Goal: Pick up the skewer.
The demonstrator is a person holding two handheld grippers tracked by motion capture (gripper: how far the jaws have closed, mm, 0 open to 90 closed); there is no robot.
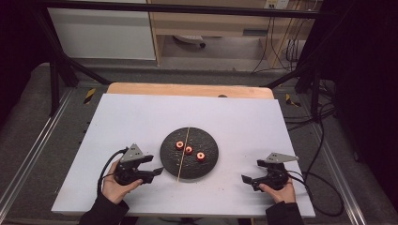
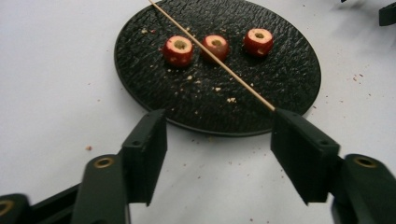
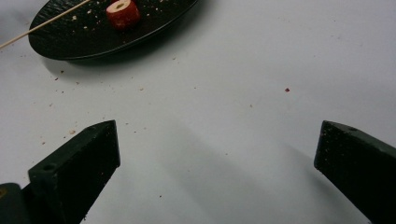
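My left gripper (image 1: 158, 171) hovers just off the near left edge of the black plate (image 2: 280, 84), its jaws apart with nothing clamped between them; one jaw tip sits right at the near end of the wooden skewer (image 2: 219, 58), though I cannot tell whether it touches. The skewer lies across the plate, running away from that gripper, its near end poking past the rim. Ahead of the left gripper, three red fruit pieces (image 2: 178, 49) with hollowed cores sit in a row on the plate, the middle one touching the skewer, the other two on either side of it. Crumbs are scattered over the plate and the white counter (image 1: 131, 122). My right gripper (image 1: 245, 180) rests low over the counter, well apart from the plate, jaws wide and empty, with the plate ahead and to its left.
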